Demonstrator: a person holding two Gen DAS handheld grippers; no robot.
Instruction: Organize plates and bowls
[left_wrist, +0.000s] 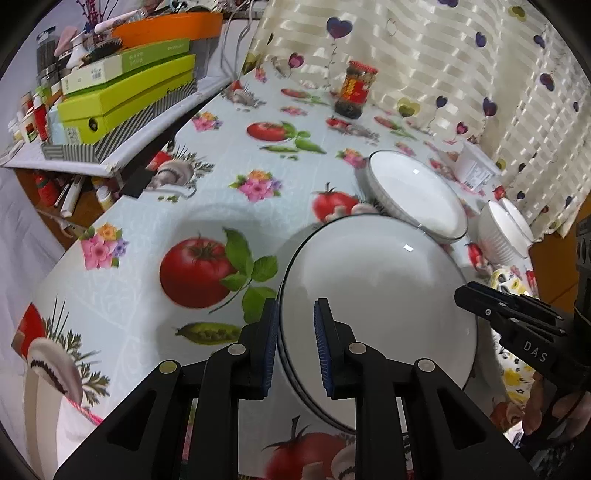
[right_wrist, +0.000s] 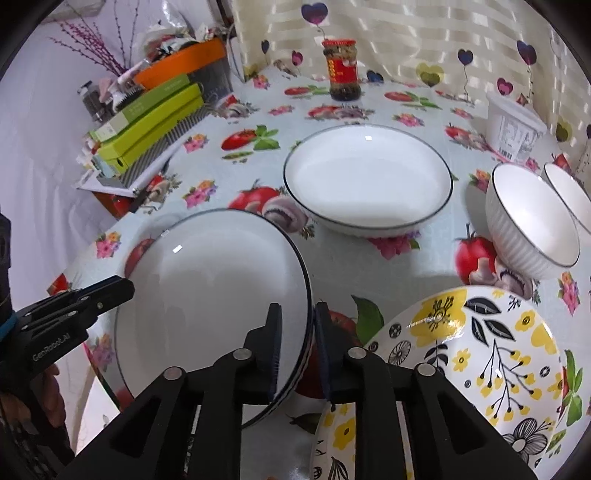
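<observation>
Two tongs, left (left_wrist: 295, 347) and right (right_wrist: 297, 347), clamp opposite rims of one white plate (right_wrist: 218, 280) | near worktop edge | deep plate (right_wrist: 369, 177), bowls (right_wrist: 532, 218), floral plates (right_wrist: 476, 354) unstacked.

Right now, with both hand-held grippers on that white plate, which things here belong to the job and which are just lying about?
Job:
- white plate, its rim between the jaws of the left hand-held gripper and the right hand-held gripper
- white shallow bowl
- two ribbed white bowls
- yellow floral plates

Lying about:
- sauce jar
- white tub
- green boxes
</observation>
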